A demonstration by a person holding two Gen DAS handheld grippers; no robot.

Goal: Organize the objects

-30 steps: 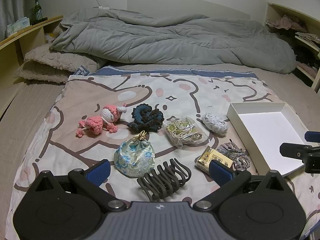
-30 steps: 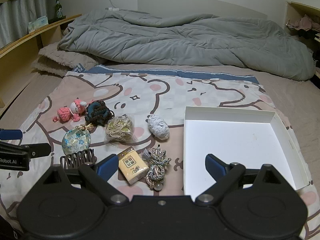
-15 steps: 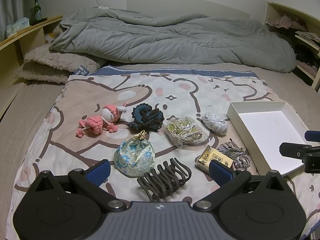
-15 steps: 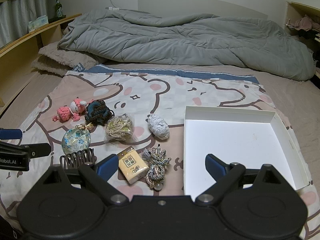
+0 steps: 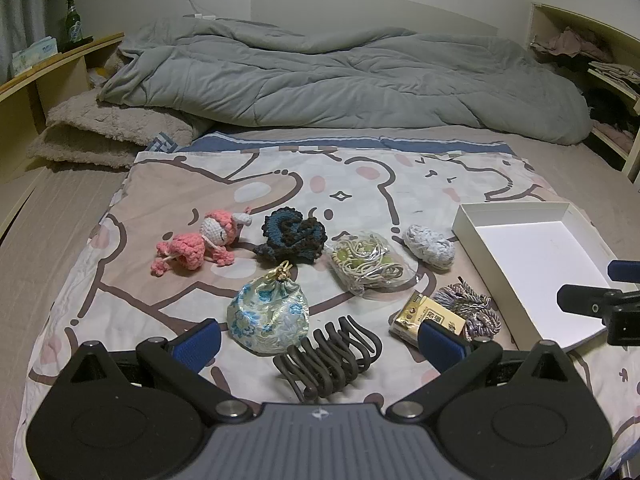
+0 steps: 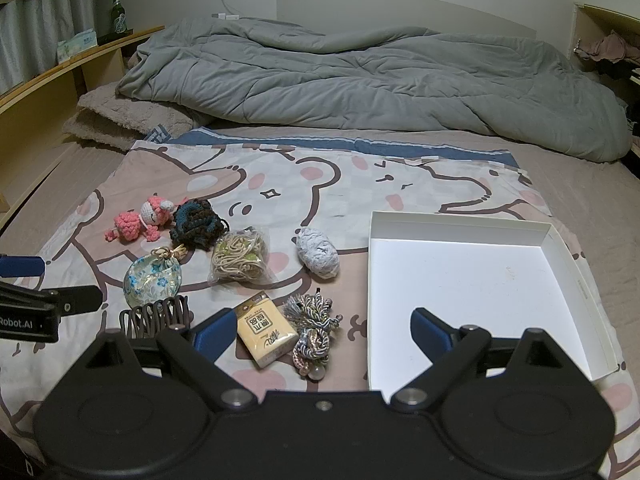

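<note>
**Left wrist view: both my grippers hang wide apart over a bed of trinkets**

Left wrist view shows my left gripper [image 5: 318, 342] with its blue-padded fingers spread wide and holding nothing — the dark hair claw clip [image 5: 330, 354] lies on the cloth between them, untouched. Just beyond the clip sits the floral brocade pouch [image 5: 269, 316]. Farther back runs a row: the pink crochet doll [image 5: 198, 242] at the left, then the dark blue crochet flower [image 5: 291, 236], the bagged beige cord [image 5: 366, 262] and the pale grey yarn bundle [image 5: 430, 246].

Near my left gripper's right finger lies the yellow tissue packet [image 5: 428, 316], with the braided tassel cords [image 5: 468, 308] touching its right side.

From the right wrist view, my right gripper [image 6: 322, 330] is likewise spread open and empty, hovering above the packet and tassels. Its right finger is over the near part of the white shallow box [image 6: 560, 248], which rests on the cartoon-bear sheet [image 6: 320, 188] to the right of everything else — nothing lies inside it. A rumpled grey duvet [image 6: 360, 76] fills the far end of the bed.
</note>
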